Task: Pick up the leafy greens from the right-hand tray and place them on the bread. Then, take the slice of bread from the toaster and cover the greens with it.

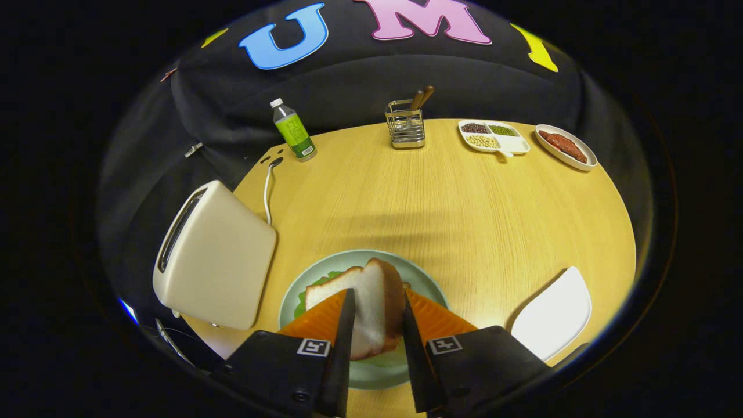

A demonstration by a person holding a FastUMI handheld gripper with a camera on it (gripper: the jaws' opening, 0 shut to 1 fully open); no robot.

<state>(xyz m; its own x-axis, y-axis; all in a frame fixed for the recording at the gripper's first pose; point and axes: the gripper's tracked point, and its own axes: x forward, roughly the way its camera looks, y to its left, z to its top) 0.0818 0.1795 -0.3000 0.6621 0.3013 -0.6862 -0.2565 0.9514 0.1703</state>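
Note:
My gripper (376,305) is shut on a slice of bread (371,302), held on edge between both fingers, white crumb facing left and brown crust to the right. It hangs just above a pale green plate (429,281). On that plate, leafy greens (316,285) peek out to the left of the held slice; whatever lies under them is hidden by the slice and the fingers. The cream toaster (217,255) stands to the left of the plate, its slot facing up and left. An empty white tray (554,313) lies to the right of the plate.
A white cable (267,194) runs from the toaster toward the table's far edge. At the back stand a green-labelled bottle (294,130), a wire utensil holder (406,123), a divided dish of beans (493,137) and a white dish of reddish meat (565,146).

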